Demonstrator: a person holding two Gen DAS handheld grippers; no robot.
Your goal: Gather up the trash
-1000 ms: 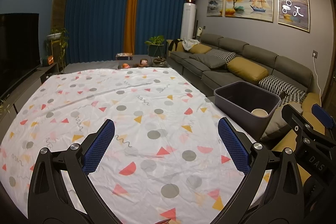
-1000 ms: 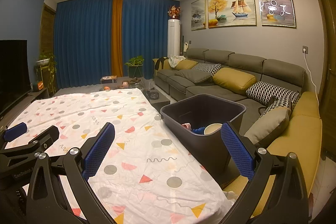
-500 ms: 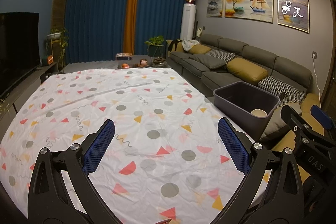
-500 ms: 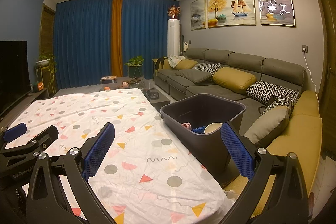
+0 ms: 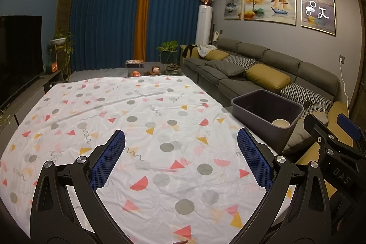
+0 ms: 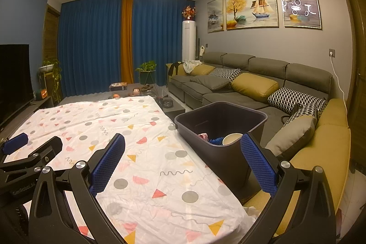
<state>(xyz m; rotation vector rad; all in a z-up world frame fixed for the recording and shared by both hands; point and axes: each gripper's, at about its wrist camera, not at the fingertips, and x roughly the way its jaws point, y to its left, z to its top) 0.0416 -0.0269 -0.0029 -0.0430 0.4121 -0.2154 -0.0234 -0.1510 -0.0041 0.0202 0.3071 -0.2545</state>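
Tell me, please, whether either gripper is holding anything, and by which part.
Nothing is held: the left gripper and right gripper are both open and empty.

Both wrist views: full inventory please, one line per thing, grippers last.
tablecloth: 1, white with coloured shapes, over the table, nothing on it
bin: 1, dark grey, right of the table by the sofa
paper cup: 1, cream, in the bin
blue item: 1, in the bin, unclear
pink item: 1, in the bin, unclear
sofa: 1, grey, along right wall
paintings: 3, above sofa
TV: 1, black, far left
left gripper: open, empty
right gripper: open, empty
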